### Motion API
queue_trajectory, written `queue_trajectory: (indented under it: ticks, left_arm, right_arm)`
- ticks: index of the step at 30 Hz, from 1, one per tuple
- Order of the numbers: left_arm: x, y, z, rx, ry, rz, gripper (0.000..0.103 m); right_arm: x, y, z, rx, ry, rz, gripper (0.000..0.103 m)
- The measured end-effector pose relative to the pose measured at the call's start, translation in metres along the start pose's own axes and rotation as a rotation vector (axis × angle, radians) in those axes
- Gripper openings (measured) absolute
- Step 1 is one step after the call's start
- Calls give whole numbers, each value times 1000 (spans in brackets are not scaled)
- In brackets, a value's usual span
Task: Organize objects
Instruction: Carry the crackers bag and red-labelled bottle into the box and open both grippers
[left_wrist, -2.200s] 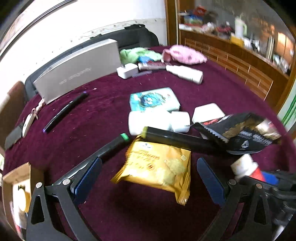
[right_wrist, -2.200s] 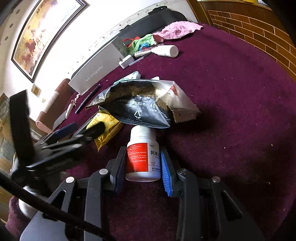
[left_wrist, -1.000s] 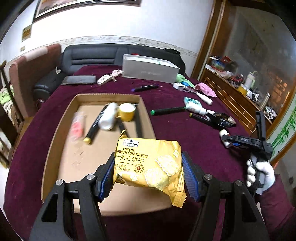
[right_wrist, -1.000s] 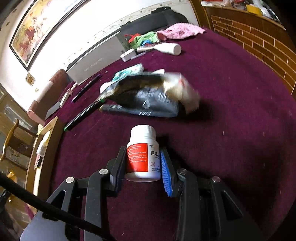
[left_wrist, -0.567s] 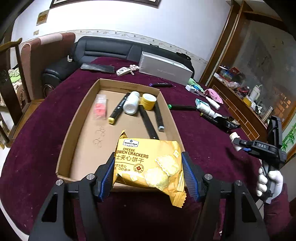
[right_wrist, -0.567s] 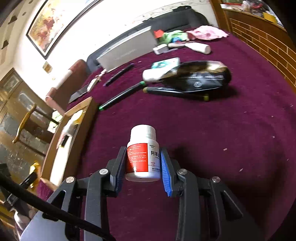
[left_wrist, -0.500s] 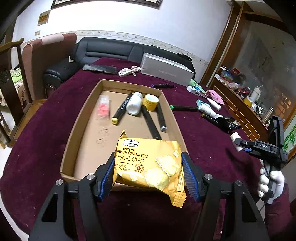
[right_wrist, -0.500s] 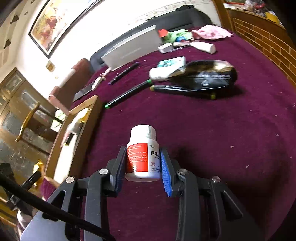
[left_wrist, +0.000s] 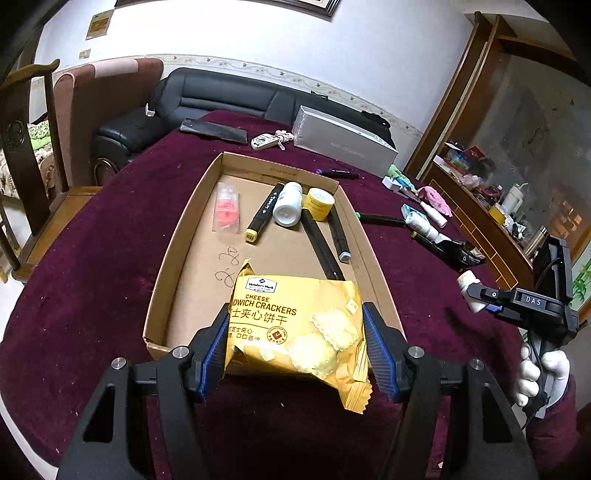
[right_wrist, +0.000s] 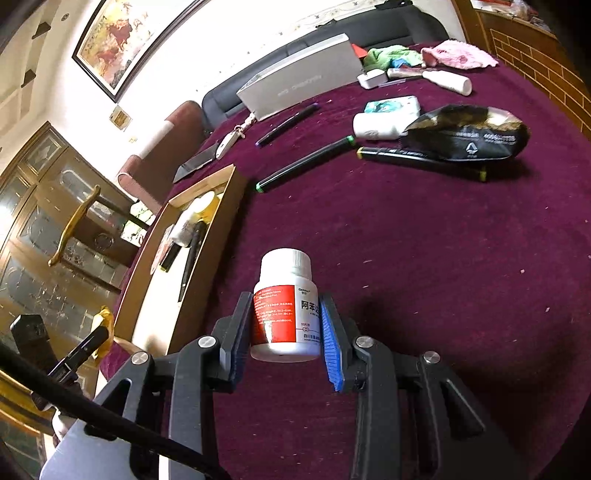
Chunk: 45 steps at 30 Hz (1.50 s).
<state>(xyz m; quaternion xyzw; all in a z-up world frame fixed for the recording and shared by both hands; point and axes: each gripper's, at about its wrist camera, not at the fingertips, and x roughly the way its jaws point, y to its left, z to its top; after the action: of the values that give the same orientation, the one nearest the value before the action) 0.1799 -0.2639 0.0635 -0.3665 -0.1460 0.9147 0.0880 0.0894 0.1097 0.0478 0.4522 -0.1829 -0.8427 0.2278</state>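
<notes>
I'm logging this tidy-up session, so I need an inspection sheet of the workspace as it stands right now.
Surface: table under dark red cloth, specked with crumbs.
Job's things: cardboard tray holding markers, a white bottle, a yellow tub and a pink packet; cracker packet; pill bottle.
Clutter: black snack bag, two markers, a pen, grey box, tissues, cloths, a keyring.
Grippers: left gripper has its jaws closed on the cracker packet at the tray's near edge; right gripper holds the pill bottle upright.
Cables: black cable crossing the right wrist view.
Surroundings: sofa, chairs, wooden cabinet, framed painting.
</notes>
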Motion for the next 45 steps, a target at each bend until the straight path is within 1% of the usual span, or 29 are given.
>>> queue_trajectory:
  ticks: [12,19,21,23,27,31,34,39,41,43,45]
  left_arm:
    - [3,20,6,-32,-1,-45,61]
    - [9,20,18,15,4,-59,61]
    - [15,18,22,46,19,-43,61]
    - [23,15,26,91,36,-12,61]
    - [33,15,30,140,50,30,61]
    - [44,25,33,137,75,45,61]
    - [54,32,36,133,99,52,61]
    - [68,36,38,149,126,75,61]
    - [69,35,38,171,118,92,61]
    - [71,34,39,197,108,127,62]
    - [74,33,39,216,102,140,62]
  right_arm:
    - [18,17,8,29,34,45,32]
    - [25,40,14,-2,42,46,32]
    - [30,50,17,-11,55,61,32]
    - [37,61,19,-17,67,84,32]
    - [59,95,20,-71,108,123,33]
    - [87,128,17,-123,159,150,33]
    - [106,145,10,-151,197,160,33]
    - [135,163,2,-187,246,147,33]
    - [144,167,1,-203,247,126,33]
    - [152,169,1,-214,247,105,33]
    - [160,170,3,-222,247,84,33]
